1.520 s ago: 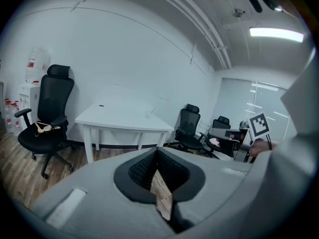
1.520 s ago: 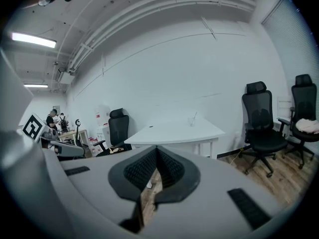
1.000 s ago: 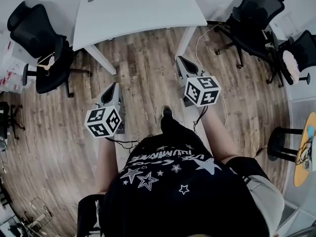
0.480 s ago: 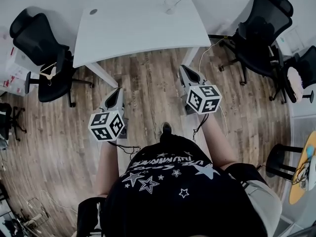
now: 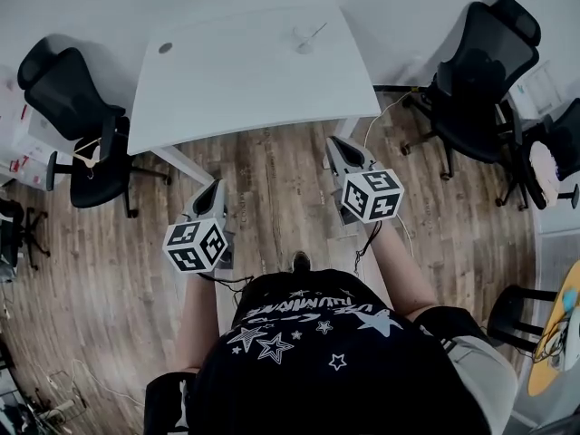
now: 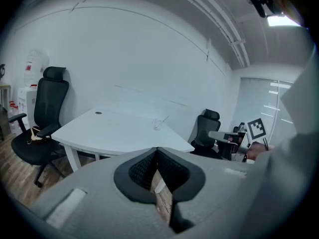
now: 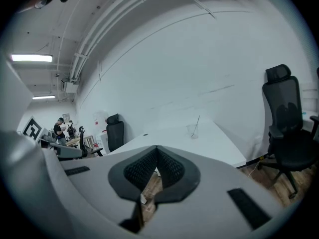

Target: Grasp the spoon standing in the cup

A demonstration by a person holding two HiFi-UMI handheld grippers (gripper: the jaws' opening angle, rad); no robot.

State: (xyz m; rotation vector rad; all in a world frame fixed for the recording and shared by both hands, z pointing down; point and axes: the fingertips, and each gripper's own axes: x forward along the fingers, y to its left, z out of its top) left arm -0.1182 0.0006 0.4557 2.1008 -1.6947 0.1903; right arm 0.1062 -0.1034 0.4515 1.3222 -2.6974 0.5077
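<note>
You hold the left gripper (image 5: 212,187) and right gripper (image 5: 334,143) with jaws closed, empty, well apart from the spoon (image 5: 314,33) standing in the cup (image 5: 300,44) on the table (image 5: 236,72).

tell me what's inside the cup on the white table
A spoon stands in the clear cup on the table, its handle leaning out past the rim. The cup is far off and small, so the spoon's bowl and any liquid inside cannot be made out.
</note>
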